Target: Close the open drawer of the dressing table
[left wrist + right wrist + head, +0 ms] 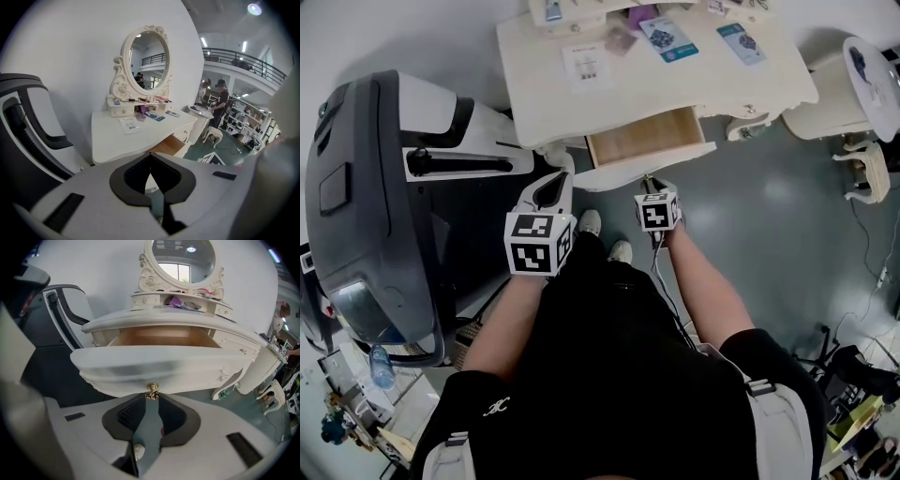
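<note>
The cream dressing table (544,84) stands ahead of me with its drawer (642,139) pulled out, the wooden inside showing. In the right gripper view the curved drawer front (159,364) fills the middle, with a small gold knob (152,391) under it. My right gripper (151,398) has its fingertips on either side of that knob, which fills the narrow gap between them; it also shows at the drawer's front edge (652,185). My left gripper (551,190) hangs left of the drawer, shut and empty, its tips (150,164) meeting short of the table.
A big grey and white machine (375,206) stands close on the left. A cream stool (839,94) sits to the table's right. Cards and small items (670,39) lie on the tabletop under an oval mirror (147,61). My feet (605,236) are below the drawer.
</note>
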`<act>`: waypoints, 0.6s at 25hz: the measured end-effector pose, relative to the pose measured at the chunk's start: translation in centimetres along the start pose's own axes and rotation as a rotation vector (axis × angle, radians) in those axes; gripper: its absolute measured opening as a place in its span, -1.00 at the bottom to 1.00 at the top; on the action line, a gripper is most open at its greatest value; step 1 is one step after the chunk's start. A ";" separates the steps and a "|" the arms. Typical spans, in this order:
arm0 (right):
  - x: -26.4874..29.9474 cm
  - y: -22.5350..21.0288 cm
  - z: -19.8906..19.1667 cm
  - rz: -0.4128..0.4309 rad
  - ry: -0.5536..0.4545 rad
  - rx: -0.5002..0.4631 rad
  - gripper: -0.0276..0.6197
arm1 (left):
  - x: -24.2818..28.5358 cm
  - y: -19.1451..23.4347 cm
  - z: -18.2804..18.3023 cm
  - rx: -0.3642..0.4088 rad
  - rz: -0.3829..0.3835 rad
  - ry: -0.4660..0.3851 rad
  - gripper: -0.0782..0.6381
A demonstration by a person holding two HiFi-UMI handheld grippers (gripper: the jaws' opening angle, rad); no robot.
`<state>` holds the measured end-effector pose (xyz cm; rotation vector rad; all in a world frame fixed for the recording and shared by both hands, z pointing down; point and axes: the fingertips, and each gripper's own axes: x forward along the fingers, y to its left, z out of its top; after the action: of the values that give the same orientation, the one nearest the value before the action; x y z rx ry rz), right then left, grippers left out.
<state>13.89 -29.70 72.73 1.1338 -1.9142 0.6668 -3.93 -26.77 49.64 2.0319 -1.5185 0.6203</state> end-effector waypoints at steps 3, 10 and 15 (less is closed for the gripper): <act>0.7 -0.3 1.1 -0.015 0.010 0.004 -0.64 | -0.3 1.1 -0.2 -0.037 0.025 -0.001 -0.76; 2.6 -0.7 4.0 -0.036 -0.004 0.007 -0.68 | -1.6 3.6 -1.1 -0.087 0.081 -0.007 -0.76; 3.8 -0.9 7.1 -0.062 -0.046 0.022 -0.71 | -2.1 4.8 -2.0 -0.111 0.106 -0.001 -0.76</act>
<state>11.05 -37.29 72.06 1.2274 -1.9066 0.6344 -9.20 -25.04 50.45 1.8789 -1.6326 0.5629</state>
